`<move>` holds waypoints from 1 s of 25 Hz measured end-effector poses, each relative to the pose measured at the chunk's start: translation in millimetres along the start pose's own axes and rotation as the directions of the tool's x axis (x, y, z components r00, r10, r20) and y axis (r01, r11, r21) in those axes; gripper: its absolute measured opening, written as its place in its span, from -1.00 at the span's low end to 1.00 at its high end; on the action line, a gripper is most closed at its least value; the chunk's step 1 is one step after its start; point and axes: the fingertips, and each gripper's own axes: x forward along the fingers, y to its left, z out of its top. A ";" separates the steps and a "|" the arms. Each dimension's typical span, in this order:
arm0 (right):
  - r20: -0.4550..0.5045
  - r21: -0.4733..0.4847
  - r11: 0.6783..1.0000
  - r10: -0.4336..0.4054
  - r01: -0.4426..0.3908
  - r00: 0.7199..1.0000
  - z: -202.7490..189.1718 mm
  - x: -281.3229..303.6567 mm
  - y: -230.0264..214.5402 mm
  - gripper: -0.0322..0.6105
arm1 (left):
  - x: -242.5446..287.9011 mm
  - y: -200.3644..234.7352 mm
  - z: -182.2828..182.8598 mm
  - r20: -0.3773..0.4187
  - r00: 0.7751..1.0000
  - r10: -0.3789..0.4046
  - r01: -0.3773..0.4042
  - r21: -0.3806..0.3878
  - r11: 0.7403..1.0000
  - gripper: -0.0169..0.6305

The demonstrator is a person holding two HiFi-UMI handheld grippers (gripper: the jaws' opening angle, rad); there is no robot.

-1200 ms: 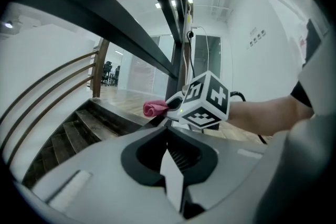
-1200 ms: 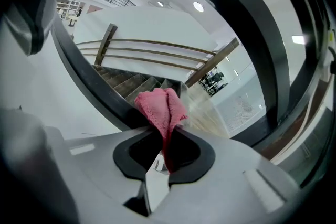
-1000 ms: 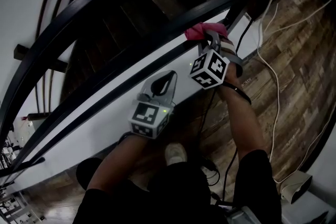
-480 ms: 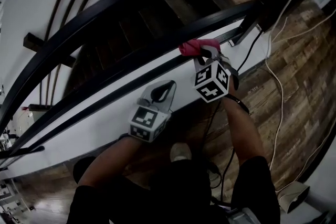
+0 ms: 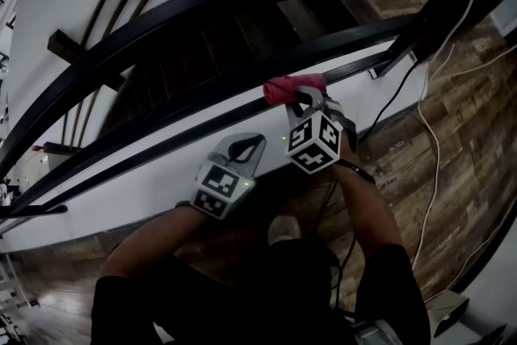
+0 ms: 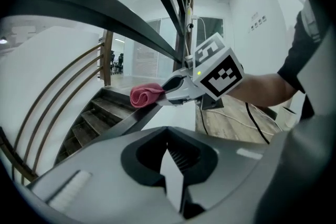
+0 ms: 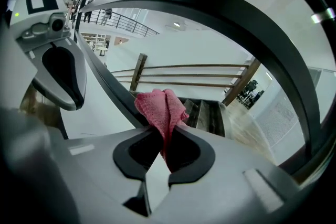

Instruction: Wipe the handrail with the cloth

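Left gripper: held low on the person's side of the white stair wall, just beside the right gripper and apart from the rail. Its fingers are together and nothing is between them.
Right gripper: a little further forward, its tips at the handrail. Its fingers are clamped on the pink cloth, which comes up out of them in a bunch.
Cloth: pink and folded, one end pinched in the right gripper, the rest resting on the top edge of the handrail.
Handrail: a dark band that runs on a slope along the top of the white wall, passing under the cloth.
Stairs: dark wooden steps on the far side of the handrail.
Upper rail: thick and black, curving above the handrail, well apart from both grippers.
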 end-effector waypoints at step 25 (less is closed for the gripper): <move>0.033 -0.207 0.965 0.171 -0.160 0.985 79.8 3.2 120.9 -0.78 | -107.4 33.1 -24.3 0.018 0.998 -0.052 0.047 0.179 0.983 -0.95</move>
